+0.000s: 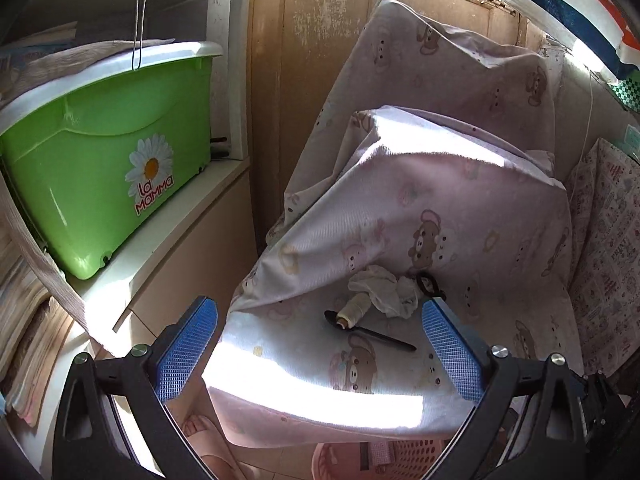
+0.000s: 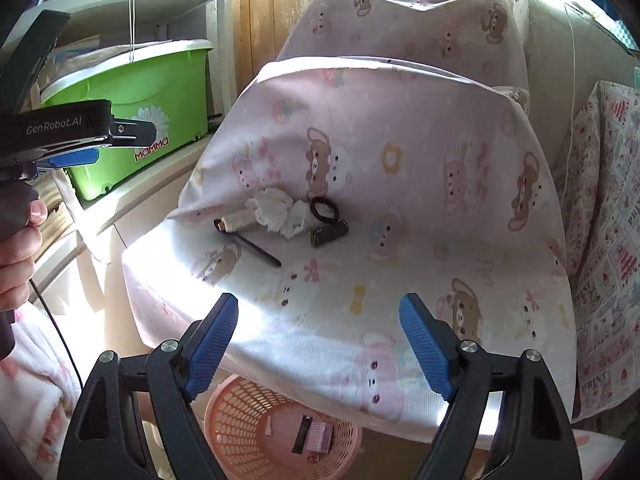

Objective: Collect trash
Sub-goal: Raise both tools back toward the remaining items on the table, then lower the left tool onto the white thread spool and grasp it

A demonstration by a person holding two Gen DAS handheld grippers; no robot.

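A chair draped in a pink bear-print sheet [image 2: 400, 184] carries a crumpled white tissue [image 2: 276, 210], a thread spool [image 2: 238, 220], a black spoon [image 2: 256, 250], a black hair tie [image 2: 324, 209] and a dark cylinder [image 2: 328, 233]. My right gripper [image 2: 318, 301] hovers open above the seat's front, nothing between its blue pads. My left gripper [image 1: 319, 305] is also wide open and empty, just short of the tissue [image 1: 384, 290], spool [image 1: 352, 310] and spoon [image 1: 372, 330]. A pink basket [image 2: 236, 412] on the floor under the seat's front edge holds a few small items.
A green lidded box [image 1: 100, 168] sits on a white shelf at the left. A worn wooden door [image 1: 320, 40] stands behind the chair. Patterned fabric [image 1: 608, 260] hangs at the right. In the right wrist view a hand [image 2: 20, 248] holds the left gripper at the left edge.
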